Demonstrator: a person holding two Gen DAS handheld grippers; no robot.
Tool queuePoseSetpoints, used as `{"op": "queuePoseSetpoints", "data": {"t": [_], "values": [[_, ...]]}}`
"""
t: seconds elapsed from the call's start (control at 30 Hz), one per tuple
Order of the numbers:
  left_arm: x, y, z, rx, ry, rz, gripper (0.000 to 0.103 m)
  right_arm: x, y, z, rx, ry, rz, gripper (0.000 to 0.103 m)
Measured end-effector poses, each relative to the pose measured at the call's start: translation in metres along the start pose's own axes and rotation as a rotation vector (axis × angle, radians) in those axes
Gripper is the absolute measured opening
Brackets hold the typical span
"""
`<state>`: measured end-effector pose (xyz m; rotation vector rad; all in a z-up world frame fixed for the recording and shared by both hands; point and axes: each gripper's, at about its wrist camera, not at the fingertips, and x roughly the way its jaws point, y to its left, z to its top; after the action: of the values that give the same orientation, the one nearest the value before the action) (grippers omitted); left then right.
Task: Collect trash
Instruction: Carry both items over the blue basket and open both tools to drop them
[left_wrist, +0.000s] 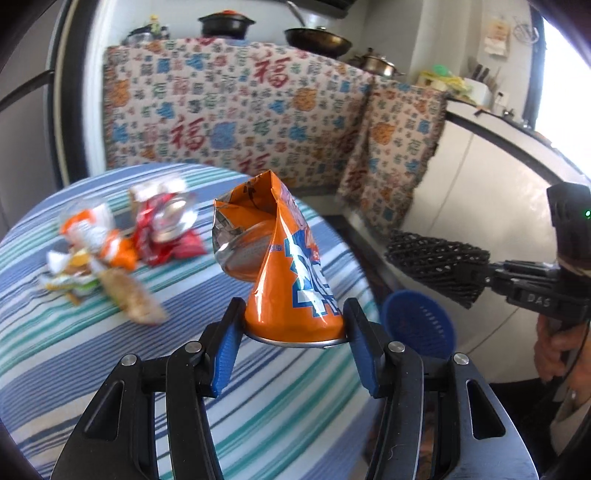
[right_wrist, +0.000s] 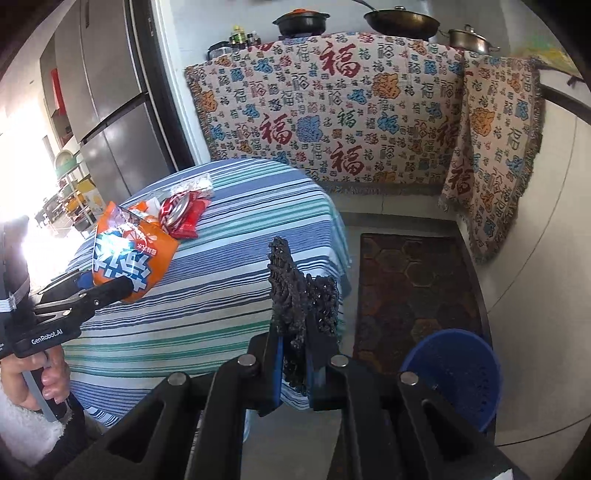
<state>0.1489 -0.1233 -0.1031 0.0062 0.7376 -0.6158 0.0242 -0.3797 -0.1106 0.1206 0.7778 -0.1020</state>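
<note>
My left gripper (left_wrist: 294, 325): jaws clenched on crushed orange can (left_wrist: 280, 254), can sticks up between them. My right gripper (right_wrist: 297, 363): jaws clamped tight on black mesh scrap (right_wrist: 291, 291). Blue basket (right_wrist: 460, 373) on floor right of these jaws. Wrappers (left_wrist: 110, 254) beyond, on striped table (left_wrist: 92, 354).

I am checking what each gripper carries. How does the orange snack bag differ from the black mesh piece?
The orange snack bag is glossy and printed, with a silver inside; the black mesh piece is dark, openwork and unprinted. The left gripper clamps the bag with its jaws spread, while the right gripper is closed almost flat on the thin mesh. Both are lifted off the striped table.
</note>
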Motion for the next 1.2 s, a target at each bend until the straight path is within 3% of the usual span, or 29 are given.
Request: {"op": "queuePoseSetpoints", "data": {"t": [0.33, 0.5, 0.8, 1.2], "values": [[0.071, -0.109, 0.029, 0.1, 0.076, -0.203, 0.055, -0.034, -0.118, -0.008, 0.145, 0.037, -0.231, 0.009], [0.113, -0.17, 0.032, 0.171, 0.116, -0.266, 0.055, -0.034, -0.177, -0.026, 0.242, 0.057, -0.287, 0.009], [0.199, -0.251, 0.02, 0.259, 0.237, -0.343, 0.055, -0.009, -0.253, -0.057, 0.36, 0.097, -0.285, 0.009], [0.268, -0.281, 0.004, 0.277, 0.354, -0.345, 0.056, 0.025, -0.306, -0.073, 0.457, 0.151, -0.241, 0.01]]}}
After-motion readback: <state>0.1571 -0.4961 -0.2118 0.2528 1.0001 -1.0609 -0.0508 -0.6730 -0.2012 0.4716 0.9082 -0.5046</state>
